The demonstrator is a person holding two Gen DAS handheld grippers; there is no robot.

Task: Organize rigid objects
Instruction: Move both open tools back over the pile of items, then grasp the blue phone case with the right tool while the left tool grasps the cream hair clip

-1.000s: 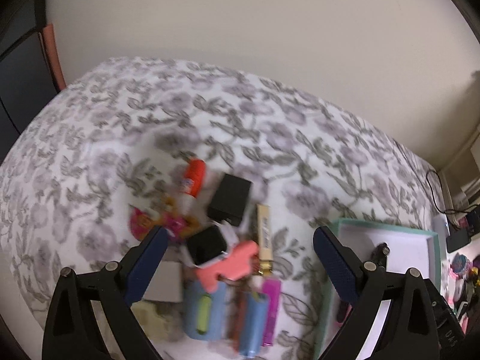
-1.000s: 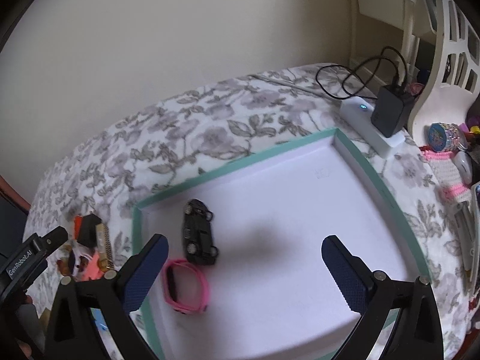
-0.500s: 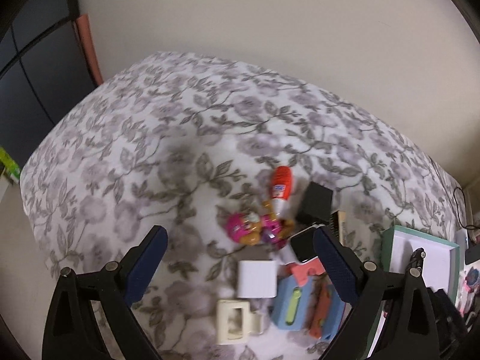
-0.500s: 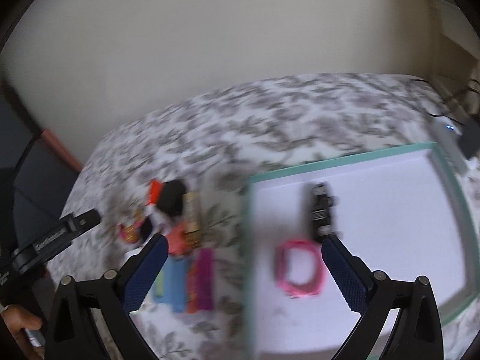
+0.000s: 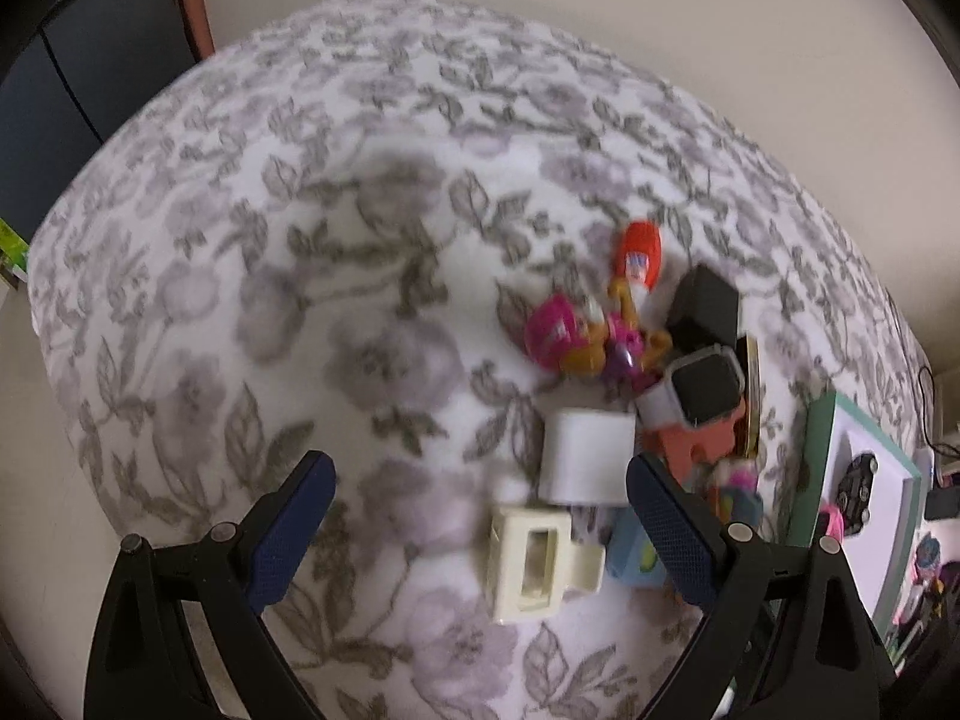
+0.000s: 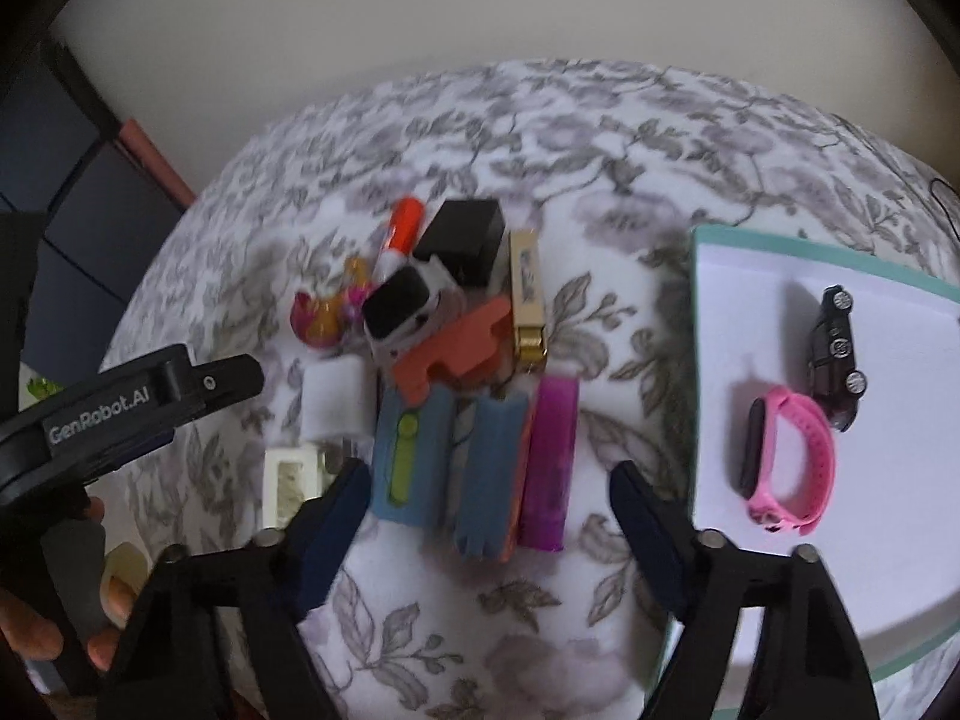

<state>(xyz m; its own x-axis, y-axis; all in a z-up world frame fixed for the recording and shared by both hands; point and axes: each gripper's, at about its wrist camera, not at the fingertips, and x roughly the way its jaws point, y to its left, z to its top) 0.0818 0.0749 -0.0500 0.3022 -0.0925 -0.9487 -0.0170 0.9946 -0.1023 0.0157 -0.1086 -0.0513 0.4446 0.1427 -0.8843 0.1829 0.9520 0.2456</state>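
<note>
A pile of small rigid objects lies on the floral cloth: a cream clip (image 5: pixel 531 564), a white cube (image 5: pixel 585 457), a black-faced watch (image 6: pixel 403 298), a black box (image 6: pixel 461 234), an orange marker (image 6: pixel 403 232), a coral piece (image 6: pixel 457 349), blue cases (image 6: pixel 408 459), a purple lighter (image 6: pixel 547 459). A teal-rimmed white tray (image 6: pixel 699 360) holds a pink wristband (image 6: pixel 795 462) and a black toy car (image 6: pixel 835 345). My left gripper (image 5: pixel 480 522) is open, just before the cream clip. My right gripper (image 6: pixel 486 516) is open above the blue cases and lighter.
A wall stands behind the table. A dark cabinet (image 5: pixel 78 72) is at the far left. The tray shows at the right edge of the left wrist view (image 5: pixel 819 468). A hand holds the left gripper's body (image 6: pixel 120 402) at the left.
Both grippers swung left. The right one moved off the tray to over the pile. The left one shifted left, so the pile now sits at its right finger.
</note>
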